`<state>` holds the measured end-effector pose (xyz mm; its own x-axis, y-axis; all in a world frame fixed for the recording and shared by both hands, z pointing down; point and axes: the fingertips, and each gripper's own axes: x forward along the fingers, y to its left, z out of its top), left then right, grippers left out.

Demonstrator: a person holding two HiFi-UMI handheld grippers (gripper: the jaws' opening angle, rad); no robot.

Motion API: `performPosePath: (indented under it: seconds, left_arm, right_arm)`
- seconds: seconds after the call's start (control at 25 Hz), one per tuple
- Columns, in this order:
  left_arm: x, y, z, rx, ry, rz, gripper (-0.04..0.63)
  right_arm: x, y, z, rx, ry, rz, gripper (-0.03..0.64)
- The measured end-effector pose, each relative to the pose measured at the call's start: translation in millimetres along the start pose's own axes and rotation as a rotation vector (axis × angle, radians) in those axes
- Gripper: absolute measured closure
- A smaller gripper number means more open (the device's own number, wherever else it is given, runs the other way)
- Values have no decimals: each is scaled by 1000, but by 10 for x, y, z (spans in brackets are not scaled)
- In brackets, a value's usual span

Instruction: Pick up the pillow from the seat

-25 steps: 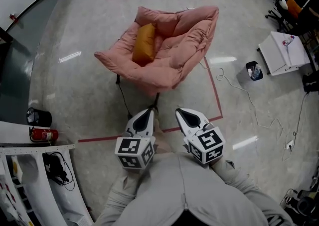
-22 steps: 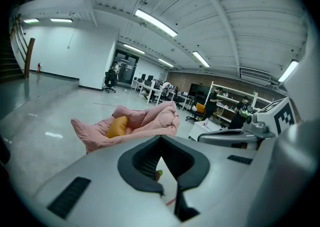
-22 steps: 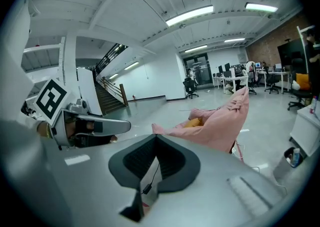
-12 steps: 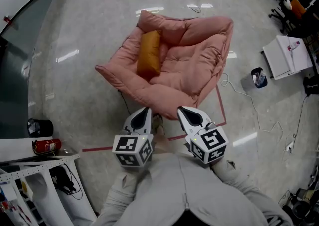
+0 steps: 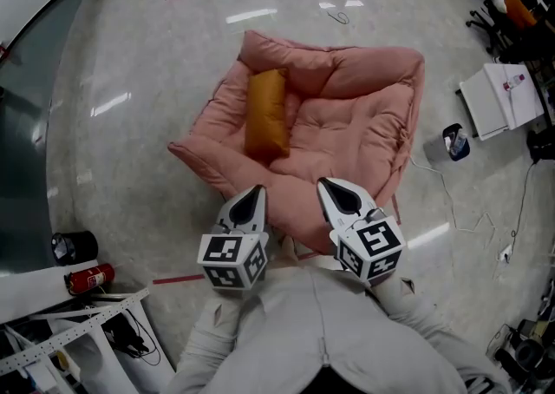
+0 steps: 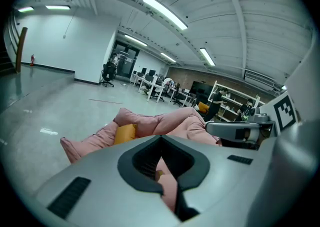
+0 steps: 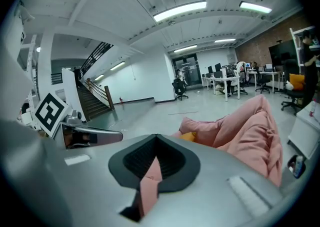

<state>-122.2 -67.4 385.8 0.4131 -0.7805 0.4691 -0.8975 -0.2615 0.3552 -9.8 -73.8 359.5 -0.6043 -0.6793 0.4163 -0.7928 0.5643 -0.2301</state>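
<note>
An orange pillow (image 5: 266,112) lies lengthwise on the left side of a pink padded seat (image 5: 355,114) on the floor. My left gripper (image 5: 254,193) and right gripper (image 5: 334,186) are held side by side just short of the seat's near edge. Both are shut with nothing in them, and both are well short of the pillow. The left gripper view shows the pillow (image 6: 125,133) on the seat (image 6: 170,120) beyond the closed jaws. In the right gripper view only a sliver of the pillow (image 7: 189,136) shows behind the pink seat (image 7: 250,126).
A fire extinguisher (image 5: 87,279), a black can (image 5: 73,246) and a white rack (image 5: 61,336) stand at the lower left. A white low table (image 5: 499,97), a small bin (image 5: 453,142) and a floor cable (image 5: 468,210) lie to the right. Red tape (image 5: 178,279) marks the floor.
Both grippers have moved forward together toward the seat. The seat and pillow now lie much closer to their tips, and the seat's near edge now reaches them.
</note>
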Motion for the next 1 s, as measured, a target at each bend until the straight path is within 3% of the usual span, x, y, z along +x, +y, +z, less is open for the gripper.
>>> performPosePath:
  seconds: [0.28, 1.0]
  left_arm:
    - [368, 351, 114, -3, 46, -3, 591]
    - [1393, 949, 97, -40, 165, 57, 589]
  right_arm:
    - [522, -127, 153, -1, 10, -26, 617]
    - [1279, -562, 18, 54, 122, 5, 617]
